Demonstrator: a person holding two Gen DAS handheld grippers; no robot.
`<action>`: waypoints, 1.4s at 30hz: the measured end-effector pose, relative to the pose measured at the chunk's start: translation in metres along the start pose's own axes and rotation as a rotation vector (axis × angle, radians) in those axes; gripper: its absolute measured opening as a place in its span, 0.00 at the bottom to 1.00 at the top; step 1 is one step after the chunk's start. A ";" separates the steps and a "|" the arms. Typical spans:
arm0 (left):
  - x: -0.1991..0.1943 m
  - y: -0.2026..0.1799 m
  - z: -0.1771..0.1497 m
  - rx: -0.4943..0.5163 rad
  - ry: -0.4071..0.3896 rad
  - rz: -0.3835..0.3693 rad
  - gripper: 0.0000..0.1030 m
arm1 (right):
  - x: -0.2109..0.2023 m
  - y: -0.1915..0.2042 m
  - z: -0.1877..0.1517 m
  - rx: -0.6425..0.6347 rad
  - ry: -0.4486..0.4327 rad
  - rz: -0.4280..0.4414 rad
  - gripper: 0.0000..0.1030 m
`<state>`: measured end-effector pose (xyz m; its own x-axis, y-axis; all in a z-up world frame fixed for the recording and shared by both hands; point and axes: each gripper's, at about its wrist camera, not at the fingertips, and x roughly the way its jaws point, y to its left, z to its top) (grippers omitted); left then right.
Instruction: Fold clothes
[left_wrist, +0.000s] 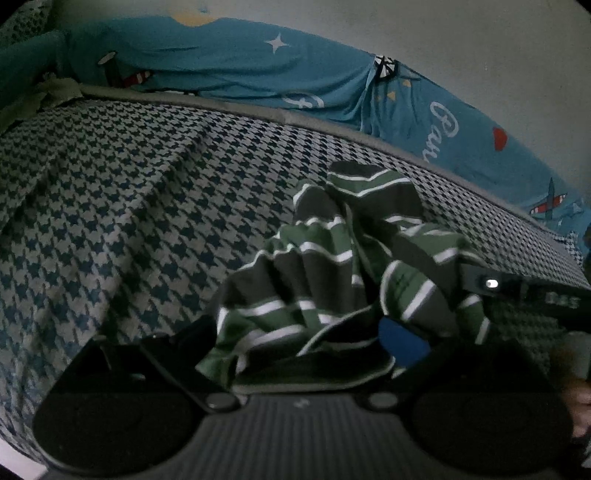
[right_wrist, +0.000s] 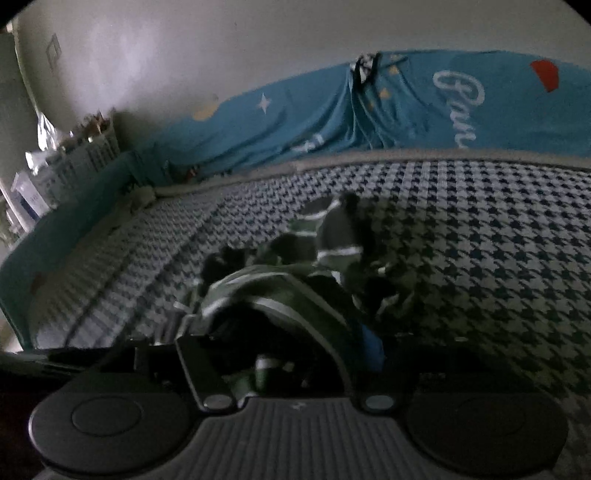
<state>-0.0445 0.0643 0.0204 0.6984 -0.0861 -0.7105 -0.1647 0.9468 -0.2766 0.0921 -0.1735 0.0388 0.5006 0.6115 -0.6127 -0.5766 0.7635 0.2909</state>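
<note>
A green, grey and white striped garment (left_wrist: 332, 266) lies bunched on the houndstooth bed cover (left_wrist: 129, 206). My left gripper (left_wrist: 291, 347) stands over its near end. The jaws are wide apart, with folds of the cloth between the black left finger (left_wrist: 181, 350) and the blue-padded right finger (left_wrist: 402, 341). In the right wrist view the same garment (right_wrist: 332, 240) is blurred. A fold of it arches between the spread fingers of my right gripper (right_wrist: 284, 354), which is open. The right gripper's black body (left_wrist: 524, 291) shows at the right of the left wrist view, beside the garment.
A blue printed sheet (left_wrist: 240, 62) is heaped along the white wall at the back of the bed. A pale green cloth (left_wrist: 55, 92) lies at the far left corner. Baskets with clutter (right_wrist: 74, 155) stand beyond the bed's left end. A hand (left_wrist: 580, 402) shows at the right edge.
</note>
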 end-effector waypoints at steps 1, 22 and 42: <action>0.002 -0.001 0.000 0.001 0.004 -0.001 0.96 | 0.005 0.000 0.000 -0.005 0.008 0.000 0.64; 0.024 -0.038 0.006 0.047 -0.015 0.070 0.96 | -0.017 -0.008 0.013 -0.002 -0.134 -0.089 0.12; 0.024 -0.095 0.044 0.155 -0.018 -0.031 0.96 | -0.107 -0.092 0.015 0.203 -0.288 -0.387 0.18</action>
<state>0.0188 -0.0140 0.0583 0.7139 -0.1119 -0.6912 -0.0341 0.9804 -0.1939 0.1008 -0.3058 0.0888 0.8261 0.2875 -0.4846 -0.1918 0.9522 0.2380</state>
